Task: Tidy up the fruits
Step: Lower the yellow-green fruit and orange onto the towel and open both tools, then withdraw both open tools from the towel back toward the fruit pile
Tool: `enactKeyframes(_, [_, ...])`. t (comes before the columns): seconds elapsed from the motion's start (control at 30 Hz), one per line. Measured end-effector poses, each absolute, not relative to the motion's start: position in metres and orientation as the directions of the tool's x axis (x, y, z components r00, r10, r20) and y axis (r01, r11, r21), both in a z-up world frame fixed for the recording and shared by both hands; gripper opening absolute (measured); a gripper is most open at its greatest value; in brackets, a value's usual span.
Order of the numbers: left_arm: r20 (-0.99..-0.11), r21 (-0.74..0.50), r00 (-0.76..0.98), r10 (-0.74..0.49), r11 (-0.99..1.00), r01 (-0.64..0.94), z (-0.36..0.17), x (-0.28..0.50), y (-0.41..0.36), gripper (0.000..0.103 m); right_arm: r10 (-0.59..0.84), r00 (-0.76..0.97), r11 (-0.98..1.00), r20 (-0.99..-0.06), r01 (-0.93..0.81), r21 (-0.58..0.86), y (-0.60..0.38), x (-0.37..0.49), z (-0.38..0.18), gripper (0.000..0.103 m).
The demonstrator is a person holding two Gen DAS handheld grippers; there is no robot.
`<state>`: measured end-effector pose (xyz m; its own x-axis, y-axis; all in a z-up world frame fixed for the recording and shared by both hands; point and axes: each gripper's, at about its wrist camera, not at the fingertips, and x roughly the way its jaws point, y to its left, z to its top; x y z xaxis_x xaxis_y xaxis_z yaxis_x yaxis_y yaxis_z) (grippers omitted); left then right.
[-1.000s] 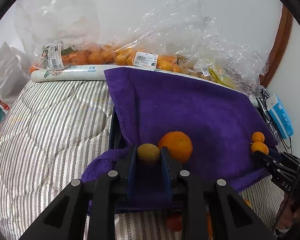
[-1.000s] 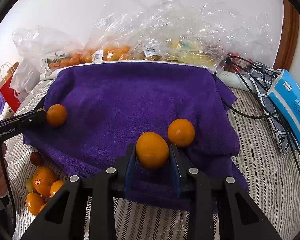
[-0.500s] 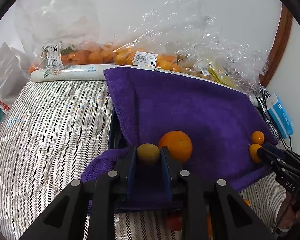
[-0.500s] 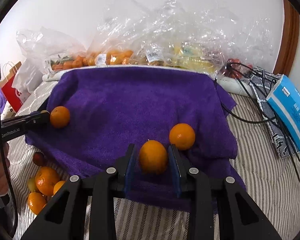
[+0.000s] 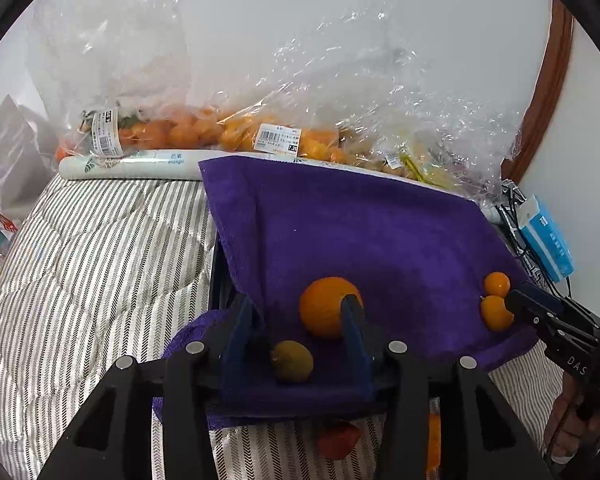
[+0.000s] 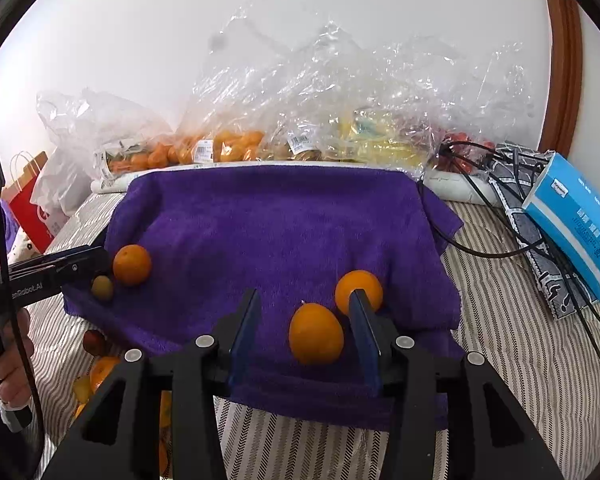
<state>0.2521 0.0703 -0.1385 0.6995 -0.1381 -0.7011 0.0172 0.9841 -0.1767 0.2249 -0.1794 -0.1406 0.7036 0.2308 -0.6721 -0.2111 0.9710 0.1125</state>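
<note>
A purple towel (image 5: 360, 232) covers a raised surface on the striped bedding. My left gripper (image 5: 296, 312) is opening; a small yellow-green fruit (image 5: 292, 361) lies loose on the towel between its jaws, touching neither pad. A large orange (image 5: 326, 306) sits just behind its right finger. My right gripper (image 6: 305, 304) is opening too, and an orange (image 6: 316, 334) rests free on the towel (image 6: 280, 220) between its jaws, with a second orange (image 6: 358, 288) behind the right finger. Each view shows the other gripper's tip beside its fruit pair.
Clear plastic bags of oranges and yellow fruit (image 6: 300, 140) line the wall. A blue tissue box (image 6: 576, 220) and black cables (image 6: 500, 240) lie at the right. Loose fruits (image 6: 100, 368) sit on the bedding below the towel's left front. A red paper bag (image 6: 28, 204) stands far left.
Both grippers went from shut on their fruits to open. The small yellow-green fruit and the orange now lie on the towel between the jaws.
</note>
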Motion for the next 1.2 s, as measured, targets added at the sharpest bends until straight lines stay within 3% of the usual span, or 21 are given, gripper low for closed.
enactKeyframes(0.67, [-0.563, -0.196, 0.811, -0.158, 0.979, 0.055, -0.083, 0.219, 0.067, 0.044, 0.073, 0.772, 0.995, -0.632, -0.102, -0.009, -0.164, 0.179, -0.083, 0.046])
enactKeyframes(0.83, [-0.568, -0.227, 0.793, -0.220, 0.968, 0.106, -0.069, 0.200, 0.070, 0.044, 0.115, 0.752, 0.993, -0.649, -0.107, 0.053, -0.164, 0.159, -0.071, 0.046])
enactKeyframes(1.2, [-0.617, -0.238, 0.752, -0.230, 0.966, 0.101, -0.081, 0.161, 0.081, 0.044, 0.160, 0.723, 0.986, -0.672, -0.145, 0.079, -0.146, 0.120, -0.087, 0.046])
